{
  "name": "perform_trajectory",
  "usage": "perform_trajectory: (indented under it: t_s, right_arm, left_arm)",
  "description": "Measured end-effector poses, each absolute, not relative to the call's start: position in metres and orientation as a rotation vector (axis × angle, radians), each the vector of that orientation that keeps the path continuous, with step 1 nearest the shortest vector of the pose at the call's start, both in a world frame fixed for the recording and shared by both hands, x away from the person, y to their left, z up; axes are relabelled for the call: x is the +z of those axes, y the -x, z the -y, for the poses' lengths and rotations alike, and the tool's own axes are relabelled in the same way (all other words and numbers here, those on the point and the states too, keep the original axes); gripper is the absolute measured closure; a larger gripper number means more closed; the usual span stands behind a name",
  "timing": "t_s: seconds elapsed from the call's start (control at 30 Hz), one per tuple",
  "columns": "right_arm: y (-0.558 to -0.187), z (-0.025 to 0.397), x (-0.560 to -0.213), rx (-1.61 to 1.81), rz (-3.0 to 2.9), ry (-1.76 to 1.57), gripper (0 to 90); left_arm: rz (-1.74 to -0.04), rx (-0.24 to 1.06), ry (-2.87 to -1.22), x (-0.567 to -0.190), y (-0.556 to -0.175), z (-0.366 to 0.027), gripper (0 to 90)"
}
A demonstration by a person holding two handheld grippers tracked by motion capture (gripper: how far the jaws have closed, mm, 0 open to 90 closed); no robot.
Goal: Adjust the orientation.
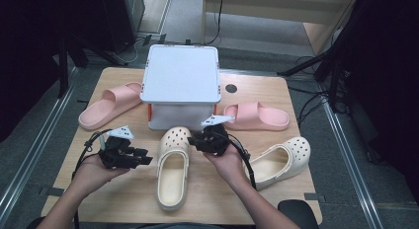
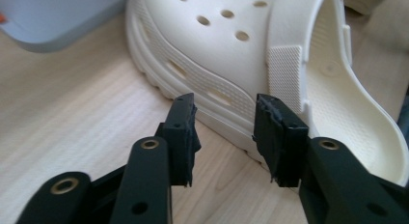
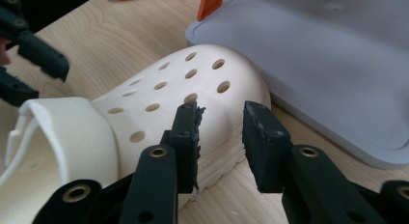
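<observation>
I bracket the cream clog (image 1: pixel 173 166) in front of the white box (image 1: pixel 181 73) with both tongs, left (image 2: pixel 224 121) and right (image 3: pixel 221 125), released, ready to grip its sides

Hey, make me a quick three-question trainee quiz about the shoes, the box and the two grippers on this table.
1. True or false: the left gripper has clamped the cream perforated foam clog.
2. How many pink foam slide sandals lie beside the white lidded plastic box?
3. The right gripper points at which part of that clog: A toe, B heel strap?

Key: 1 false, its jaws stand open beside the sole; 2 two; 3 A.
</observation>
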State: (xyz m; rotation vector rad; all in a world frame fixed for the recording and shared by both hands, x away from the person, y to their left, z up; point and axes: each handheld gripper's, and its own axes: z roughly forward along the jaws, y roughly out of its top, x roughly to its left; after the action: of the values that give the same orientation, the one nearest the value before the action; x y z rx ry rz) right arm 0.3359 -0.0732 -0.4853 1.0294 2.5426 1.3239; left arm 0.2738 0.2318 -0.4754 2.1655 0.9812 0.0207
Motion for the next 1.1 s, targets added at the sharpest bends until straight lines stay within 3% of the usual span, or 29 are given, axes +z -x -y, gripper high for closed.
perform_trajectory:
  t_s: [0.23, 0.7, 1.1]
  right_arm:
    - [-0.329, 0.083, -0.474, 1.372, -2.544, -1.047, 67.1]
    - [-0.298, 0.093, -0.459, 1.370, -2.547, -1.056, 52.1]
    - [-0.276, 0.091, -0.455, 1.370, -2.556, -1.045, 48.9]
  left_arm:
    - [-1.003, 0.029, -2.112, -0.467, -0.282, -0.234, 52.0]
    - [-0.968, 0.056, -2.087, -0.419, -0.315, -0.225, 63.6]
    - [-0.955, 0.092, -2.065, -0.372, -0.358, -0.227, 68.2]
